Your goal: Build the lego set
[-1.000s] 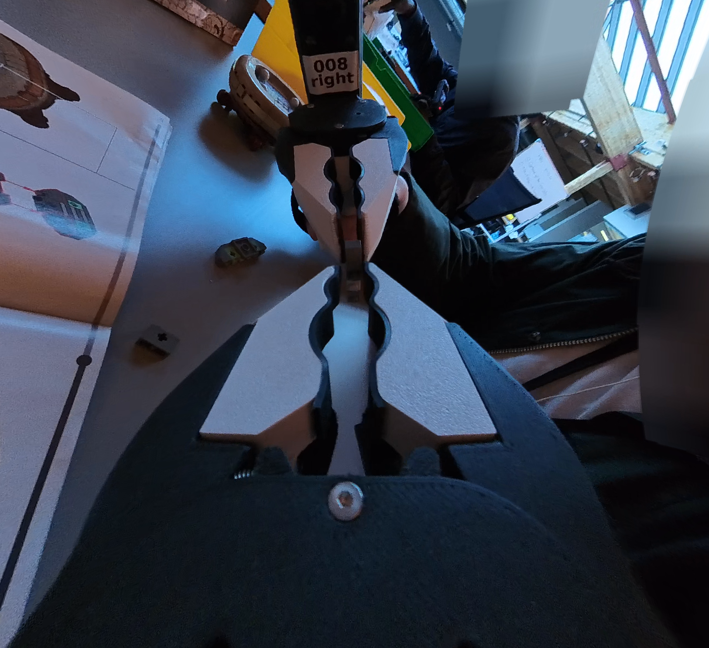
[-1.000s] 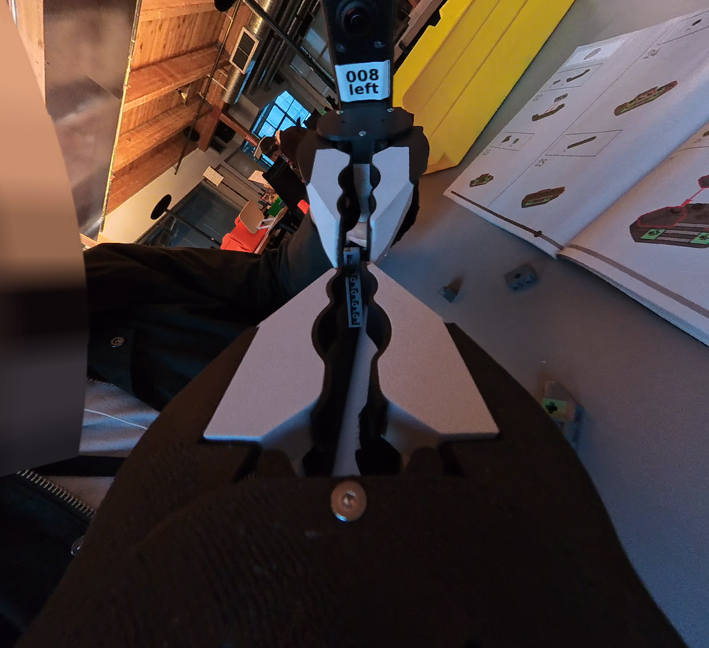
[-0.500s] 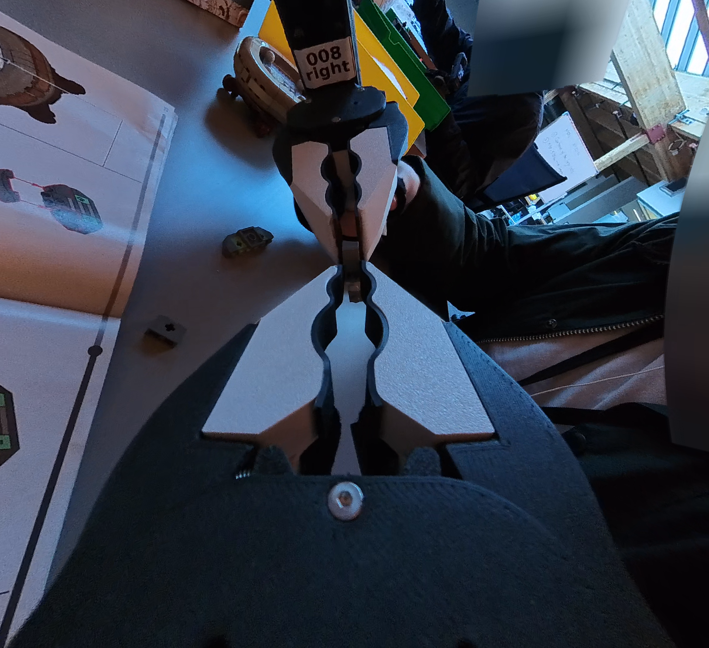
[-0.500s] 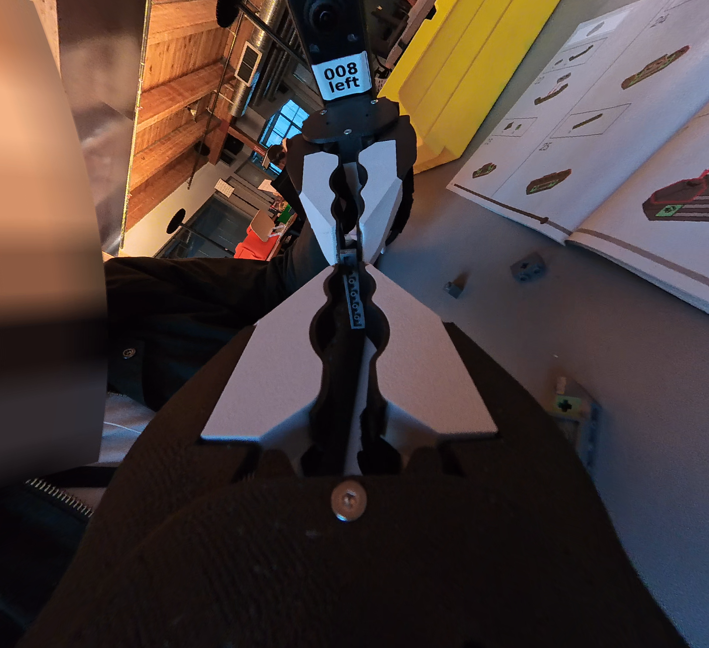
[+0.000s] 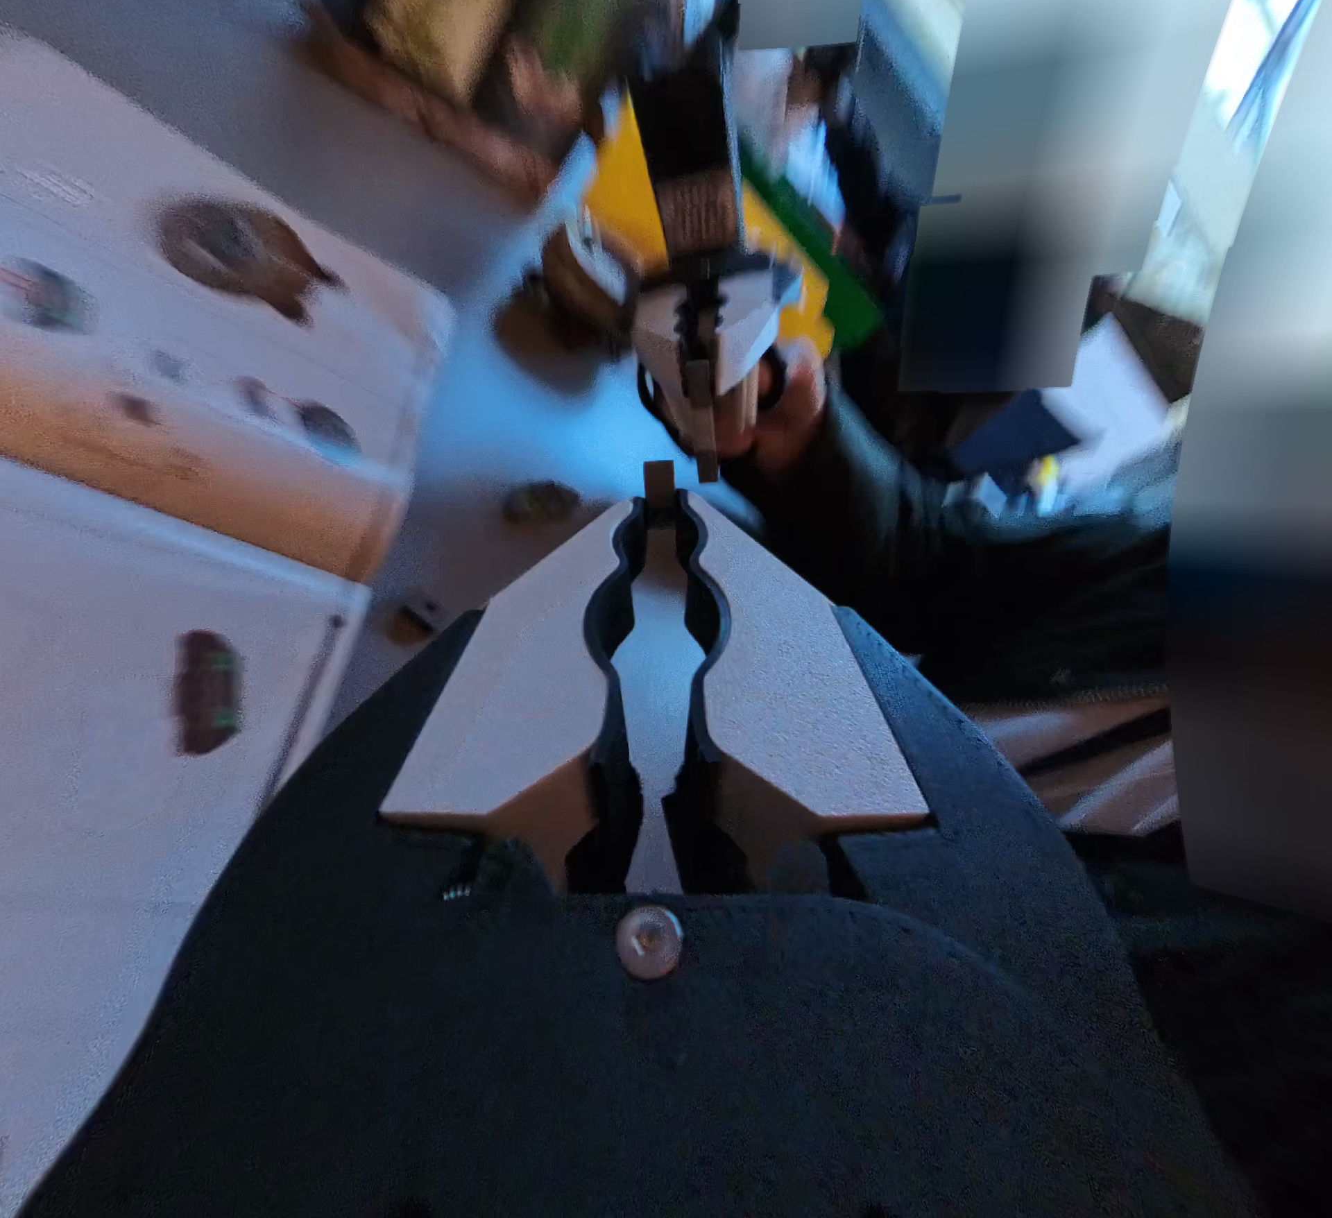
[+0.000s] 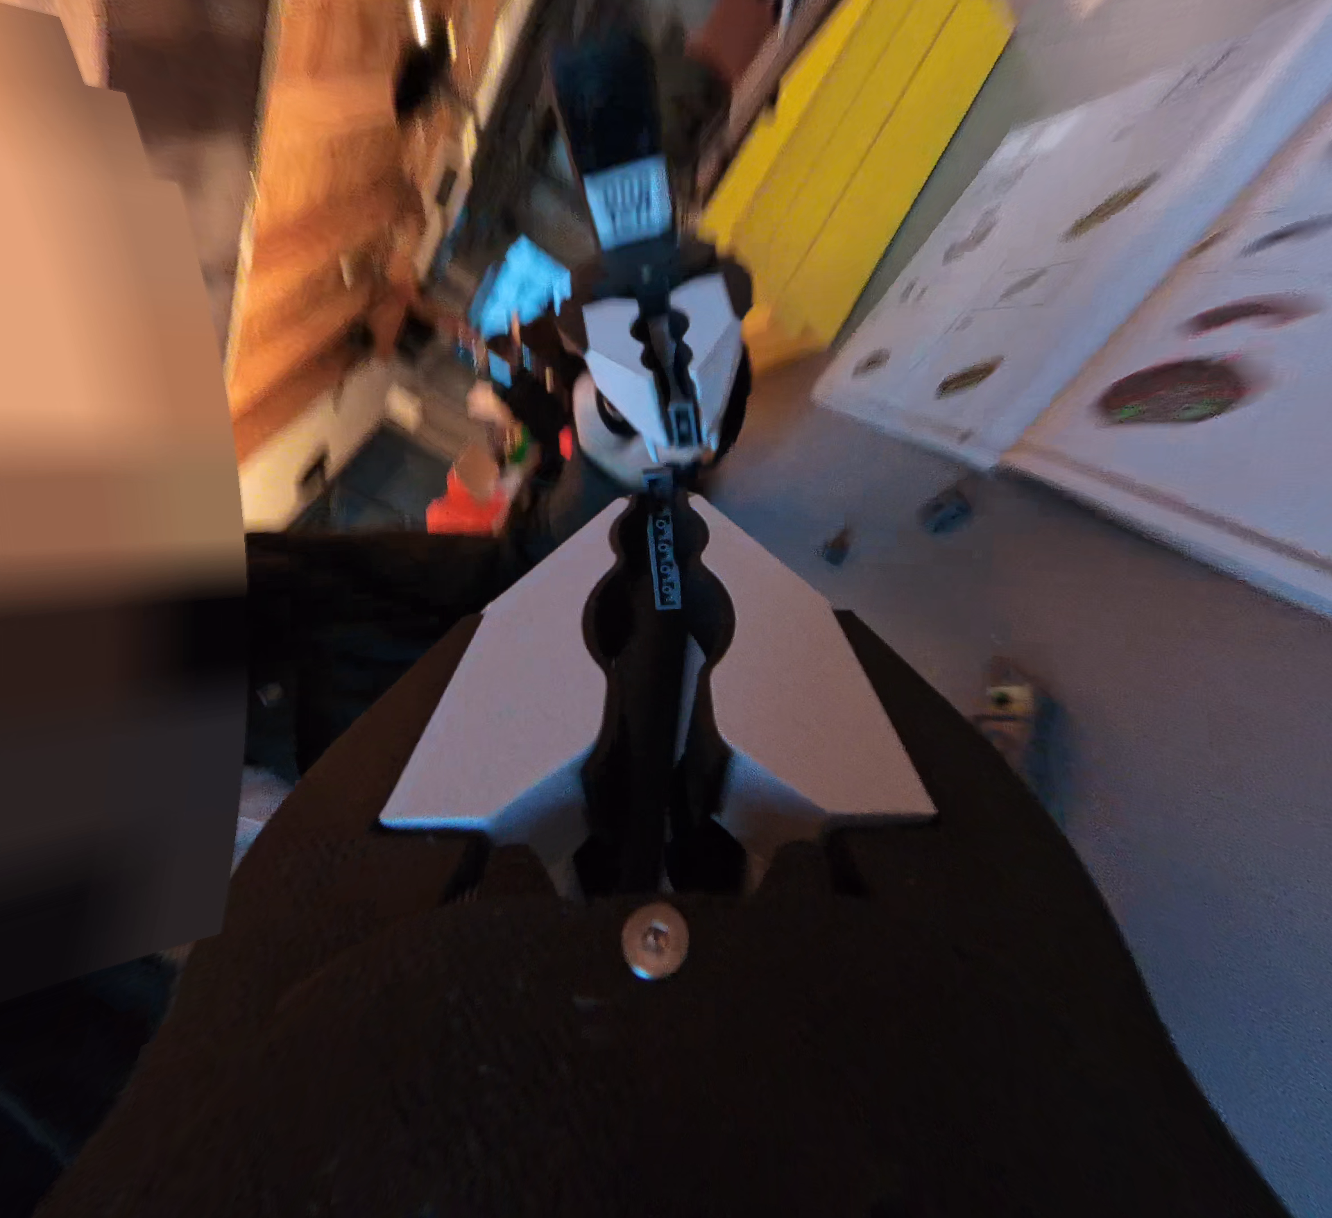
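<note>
Left tongs (image 5: pixel 659 507) pinch a small brown piece (image 5: pixel 659 478); right tongs (image 6: pixel 664 504) clamp a grey strip (image 6: pixel 665 560), tips just apart.

A small brown piece (image 5: pixel 659 481) and a long studded plate (image 6: pixel 664 556), each pinched at fingertips, face apart mid-air.

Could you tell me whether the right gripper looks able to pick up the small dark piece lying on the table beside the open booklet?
Probably not yet. The right gripper is shut on a long studded strip, so its jaws are occupied. The small dark piece lies uncovered on the grey table, so only the held strip hinders it.
</note>
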`<state>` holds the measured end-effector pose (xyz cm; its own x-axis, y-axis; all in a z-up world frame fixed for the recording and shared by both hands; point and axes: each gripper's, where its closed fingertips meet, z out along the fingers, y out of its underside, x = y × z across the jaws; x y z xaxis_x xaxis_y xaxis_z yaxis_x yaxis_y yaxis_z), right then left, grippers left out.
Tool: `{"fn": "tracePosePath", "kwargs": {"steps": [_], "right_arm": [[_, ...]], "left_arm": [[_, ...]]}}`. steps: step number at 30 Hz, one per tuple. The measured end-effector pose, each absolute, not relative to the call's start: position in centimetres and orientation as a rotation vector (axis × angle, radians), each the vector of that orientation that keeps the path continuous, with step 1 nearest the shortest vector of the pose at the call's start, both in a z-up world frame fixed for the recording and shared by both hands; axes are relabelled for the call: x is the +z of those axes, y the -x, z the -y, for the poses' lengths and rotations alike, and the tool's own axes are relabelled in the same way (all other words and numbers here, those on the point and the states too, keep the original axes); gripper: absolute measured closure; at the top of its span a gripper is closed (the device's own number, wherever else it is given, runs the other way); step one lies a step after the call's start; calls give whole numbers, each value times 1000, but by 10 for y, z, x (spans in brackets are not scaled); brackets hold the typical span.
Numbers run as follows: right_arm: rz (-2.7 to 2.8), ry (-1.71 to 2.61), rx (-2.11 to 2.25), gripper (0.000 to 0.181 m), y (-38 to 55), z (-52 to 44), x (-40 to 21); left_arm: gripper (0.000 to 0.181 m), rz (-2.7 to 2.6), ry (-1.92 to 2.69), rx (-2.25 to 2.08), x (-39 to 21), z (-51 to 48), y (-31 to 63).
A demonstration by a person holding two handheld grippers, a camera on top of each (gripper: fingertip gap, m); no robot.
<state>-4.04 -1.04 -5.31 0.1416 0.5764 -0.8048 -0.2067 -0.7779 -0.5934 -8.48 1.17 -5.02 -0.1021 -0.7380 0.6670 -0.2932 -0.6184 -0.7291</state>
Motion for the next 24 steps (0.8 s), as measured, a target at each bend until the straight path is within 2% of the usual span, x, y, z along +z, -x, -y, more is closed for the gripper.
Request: {"fn": "tracePosePath", "kwargs": {"steps": [3, 8, 14, 16, 19, 22, 24], "right_arm": [[245, 1710, 1641, 176, -2, -3, -30], [325, 1754, 1768, 175, 26, 8, -41], [351, 1745, 1790, 175, 29, 13, -39], [338, 1770, 1799, 175, 30, 12, -44], [328, 1821, 1784, 175, 31, 9, -55], [327, 1844, 1770, 175, 32, 8, -61], [329, 1858, 1760, 175, 32, 7, -64]], "left_arm": [[175, -954, 1743, -1821, -27, -42, 112], [175, -1139, 1776, -2151, -35, 13, 86], [175, -1202, 1727, -2264, -31, 28, 86], [175, -1292, 1864, -2053, -56, 25, 82], [175, -1473, 2095, -1496, -115, 10, 85], [174, -1531, 2152, -1259, -137, 1, 88], [164, -1567, 2162, -1204, -145, 2, 88]]}}
